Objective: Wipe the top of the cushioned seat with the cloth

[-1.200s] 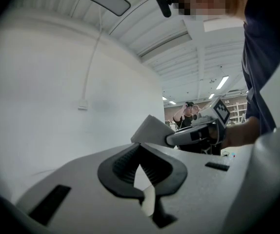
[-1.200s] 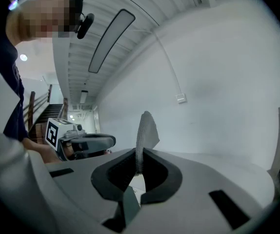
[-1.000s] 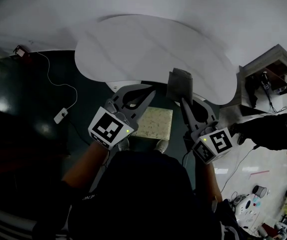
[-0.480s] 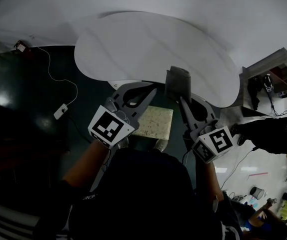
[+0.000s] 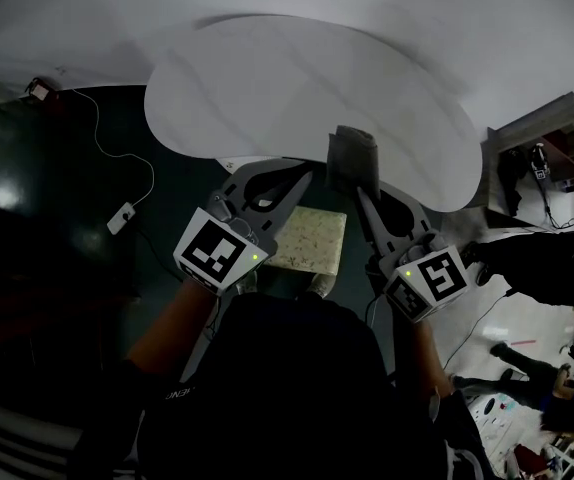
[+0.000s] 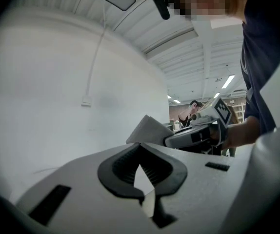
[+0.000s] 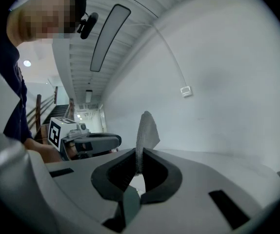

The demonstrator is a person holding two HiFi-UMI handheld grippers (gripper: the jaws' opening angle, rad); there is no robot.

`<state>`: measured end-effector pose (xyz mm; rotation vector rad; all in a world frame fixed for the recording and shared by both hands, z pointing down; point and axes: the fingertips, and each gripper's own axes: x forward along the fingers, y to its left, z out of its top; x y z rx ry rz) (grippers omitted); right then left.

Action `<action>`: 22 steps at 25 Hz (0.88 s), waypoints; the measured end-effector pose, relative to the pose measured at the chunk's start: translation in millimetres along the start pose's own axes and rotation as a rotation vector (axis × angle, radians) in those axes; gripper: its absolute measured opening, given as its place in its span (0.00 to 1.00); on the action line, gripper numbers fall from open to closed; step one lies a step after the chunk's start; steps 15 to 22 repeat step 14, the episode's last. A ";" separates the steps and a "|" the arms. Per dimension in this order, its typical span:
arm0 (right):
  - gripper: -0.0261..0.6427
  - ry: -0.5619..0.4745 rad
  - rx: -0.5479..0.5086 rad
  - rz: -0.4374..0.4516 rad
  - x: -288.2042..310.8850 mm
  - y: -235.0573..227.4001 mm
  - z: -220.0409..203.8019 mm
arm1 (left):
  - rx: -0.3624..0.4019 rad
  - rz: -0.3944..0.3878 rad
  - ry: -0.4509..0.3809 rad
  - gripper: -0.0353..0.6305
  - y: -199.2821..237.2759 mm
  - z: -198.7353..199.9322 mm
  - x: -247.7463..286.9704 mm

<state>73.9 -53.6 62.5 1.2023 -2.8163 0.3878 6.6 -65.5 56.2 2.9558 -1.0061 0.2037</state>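
Near the curved edge of the white table (image 5: 297,88), the cushioned seat (image 5: 309,240) lies between the left gripper (image 5: 302,180) (jaws together, empty) and the right gripper (image 5: 359,190), clamped on the upright cloth (image 5: 354,158).

No word, number or brand can be read. The left claw (image 5: 300,177) and the right claw (image 5: 362,196) each carry a cube bearing only a black-and-white square pattern. The pale lettering (image 5: 175,395) on the person's dark garment (image 5: 287,388), below the left claw, is too small to read.

Left hand-held gripper (image 6: 140,155) jaws together, empty. Beyond, right hand-held gripper (image 6: 168,140) clamped on cloth (image 6: 147,130), against white wall (image 6: 57,82).
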 end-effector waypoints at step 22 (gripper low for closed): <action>0.09 0.024 0.001 0.014 3.3 -0.2 -5.1 | 0.007 0.002 0.001 0.06 1.8 -3.1 3.3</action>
